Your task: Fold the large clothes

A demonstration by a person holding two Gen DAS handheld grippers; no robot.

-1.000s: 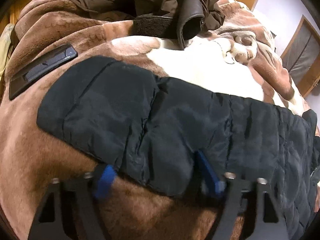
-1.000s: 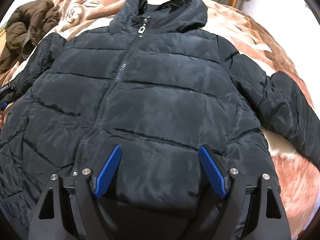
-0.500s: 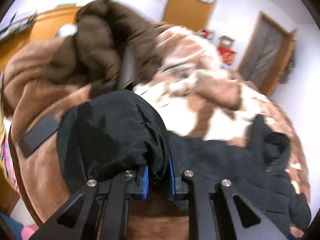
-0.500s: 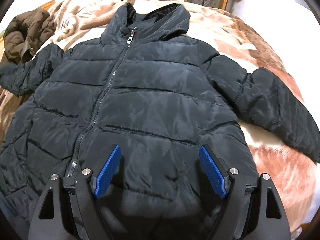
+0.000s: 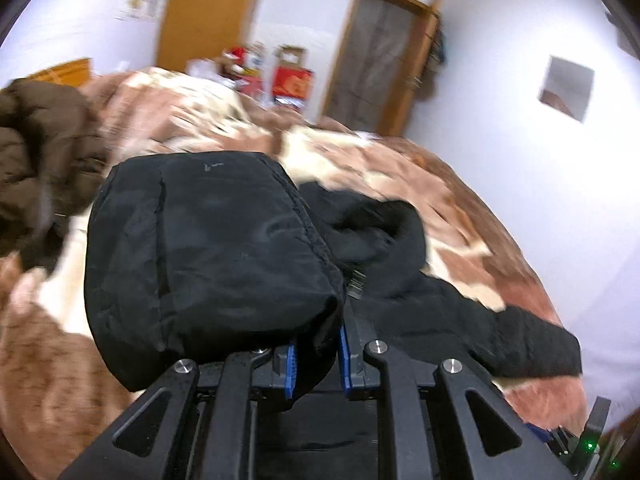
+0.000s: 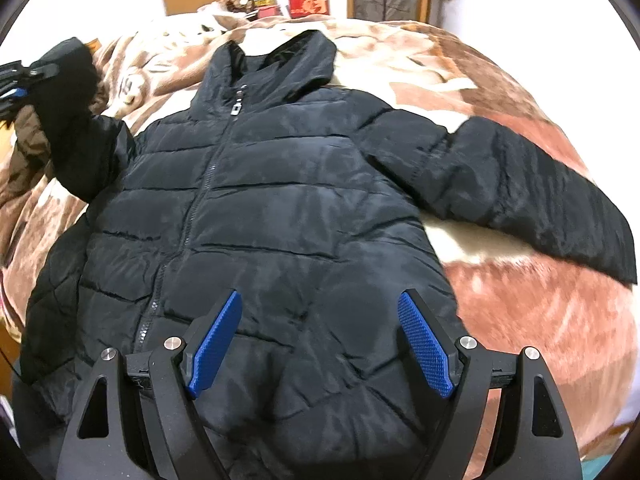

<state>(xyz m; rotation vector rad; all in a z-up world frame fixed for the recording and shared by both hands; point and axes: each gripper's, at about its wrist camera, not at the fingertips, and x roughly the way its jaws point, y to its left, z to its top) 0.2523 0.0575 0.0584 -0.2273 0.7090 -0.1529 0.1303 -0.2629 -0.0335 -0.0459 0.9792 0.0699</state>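
A black hooded puffer jacket (image 6: 280,208) lies face up and zipped on the bed. Its right sleeve (image 6: 520,192) is spread flat to the right. My left gripper (image 5: 316,364) is shut on the cuff of the left sleeve (image 5: 208,248) and holds it lifted off the bed; the lifted sleeve (image 6: 72,92) and that gripper (image 6: 16,80) also show at the far left of the right wrist view. My right gripper (image 6: 320,340) is open and empty, hovering over the jacket's lower front near the hem.
A brown and cream fleece blanket (image 6: 540,300) covers the bed. A brown jacket (image 5: 36,152) lies bunched at the left. Boxes and clutter (image 6: 308,0) stand past the bed's far end, beside wooden doors (image 5: 380,56).
My left gripper closed on the left sleeve cuff, lifted it off the blanket and swung it up toward the jacket body. My right gripper stayed open and drew back slightly.
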